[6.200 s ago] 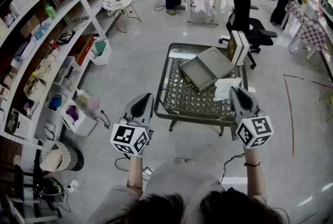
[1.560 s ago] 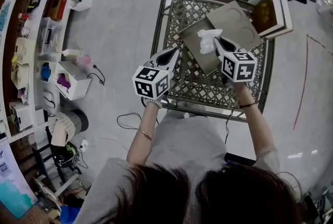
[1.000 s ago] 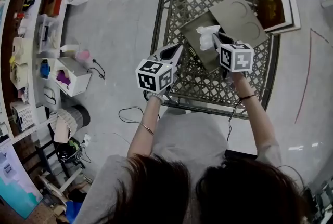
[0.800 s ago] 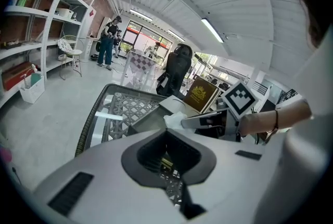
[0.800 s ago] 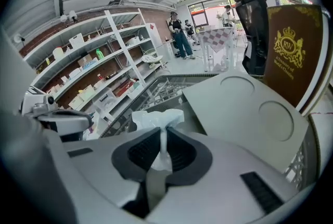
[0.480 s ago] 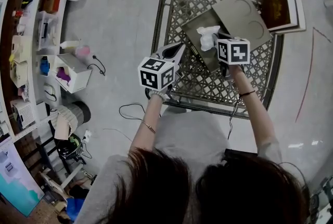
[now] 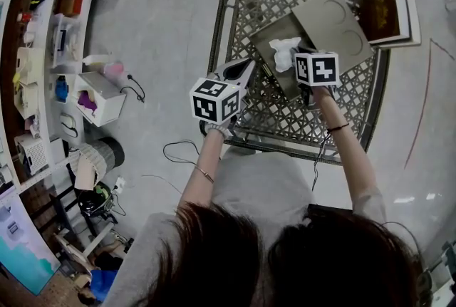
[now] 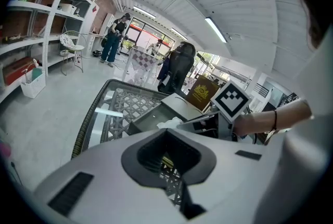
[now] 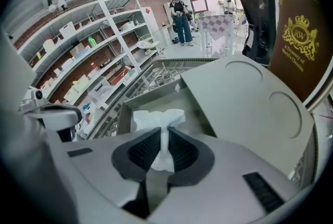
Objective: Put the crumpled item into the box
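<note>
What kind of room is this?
Probably a workshop or lab rather than a home: long white shelves packed with boxes and bins, a bare grey floor with cables, an office chair, and other tables where people stand.

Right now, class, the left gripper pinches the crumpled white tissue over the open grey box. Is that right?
No: it is the right gripper whose jaws are shut on the crumpled white tissue over the open grey box, as the right gripper view shows.
</note>
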